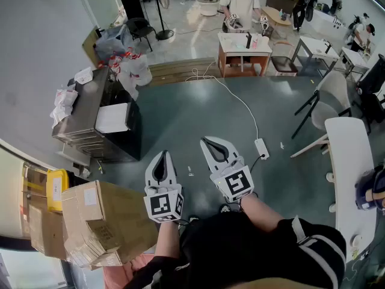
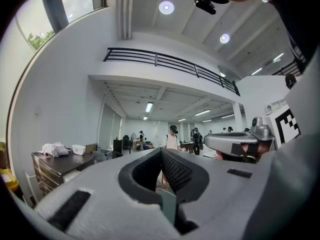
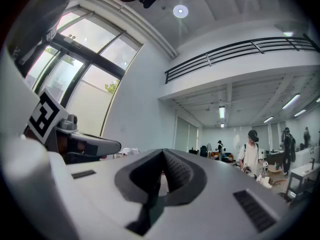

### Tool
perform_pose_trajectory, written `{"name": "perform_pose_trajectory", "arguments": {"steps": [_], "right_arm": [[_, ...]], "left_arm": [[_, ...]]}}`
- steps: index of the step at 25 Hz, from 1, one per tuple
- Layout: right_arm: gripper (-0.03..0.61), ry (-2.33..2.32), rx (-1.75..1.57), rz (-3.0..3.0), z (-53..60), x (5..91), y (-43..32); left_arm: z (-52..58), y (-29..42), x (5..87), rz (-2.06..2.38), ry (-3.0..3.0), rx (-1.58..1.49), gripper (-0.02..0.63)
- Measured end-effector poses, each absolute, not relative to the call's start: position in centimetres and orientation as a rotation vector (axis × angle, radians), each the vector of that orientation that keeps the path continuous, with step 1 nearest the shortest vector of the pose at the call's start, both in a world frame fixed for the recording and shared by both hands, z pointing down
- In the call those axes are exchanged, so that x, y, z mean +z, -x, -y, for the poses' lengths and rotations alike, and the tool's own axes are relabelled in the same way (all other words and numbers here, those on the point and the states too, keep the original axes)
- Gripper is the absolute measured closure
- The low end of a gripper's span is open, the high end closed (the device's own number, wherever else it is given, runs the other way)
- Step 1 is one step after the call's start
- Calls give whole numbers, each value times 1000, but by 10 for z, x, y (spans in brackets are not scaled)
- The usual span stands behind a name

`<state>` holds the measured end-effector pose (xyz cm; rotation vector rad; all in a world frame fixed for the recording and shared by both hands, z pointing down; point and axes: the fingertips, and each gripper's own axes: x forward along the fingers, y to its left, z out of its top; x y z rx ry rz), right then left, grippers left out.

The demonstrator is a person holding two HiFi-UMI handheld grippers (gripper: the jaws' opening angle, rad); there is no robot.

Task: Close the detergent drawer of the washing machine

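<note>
No washing machine or detergent drawer shows in any view. In the head view both grippers are held level in front of the person's body, above a dark green floor. The left gripper (image 1: 161, 155) is shut with nothing between its jaws, and the right gripper (image 1: 207, 141) beside it is shut and empty too. The left gripper view shows its own closed tips (image 2: 161, 152) pointing into an open hall, with the right gripper (image 2: 240, 143) alongside. From the right gripper view, the closed tips (image 3: 162, 153) face the same hall, and the left gripper (image 3: 85, 145) is at the left.
A dark cabinet (image 1: 99, 122) with bags on it stands at the left, cardboard boxes (image 1: 96, 221) nearer. A white cable runs to a power strip (image 1: 261, 148) on the floor ahead. A white table (image 1: 349, 161) and chair (image 1: 331, 95) are at the right; a person (image 1: 240, 2) stands behind a small table (image 1: 243, 50).
</note>
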<state>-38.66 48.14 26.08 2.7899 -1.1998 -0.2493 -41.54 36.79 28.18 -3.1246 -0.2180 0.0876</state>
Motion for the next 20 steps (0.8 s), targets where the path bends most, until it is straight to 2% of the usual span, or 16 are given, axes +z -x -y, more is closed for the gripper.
{"name": "perform_pose_trajectory", "arguments": {"steps": [14,16,17,18,19,20], "right_arm": [[570,-2848,-145,1160,-463,283,411],[504,-2851,-126,1148,-459,286,412],[499,-2854,-117,1142,-457,288,413],[497,-2859,-107,1134,-456,290,414],[491,-2862,-91,1124,-456,294,417],[483,-2865,-69,1111,-456,299,419]], "left_arm": [[-350,432,316,261,3150,-43,606],[-346,430,321,283,3140,-70,604],[-345,431,323,303,3142,-82,604],[-344,432,327,331,3148,-98,588],[-344,434,333,361,3159,-120,516],[-344,436,339,387,3171,-141,486]]}}
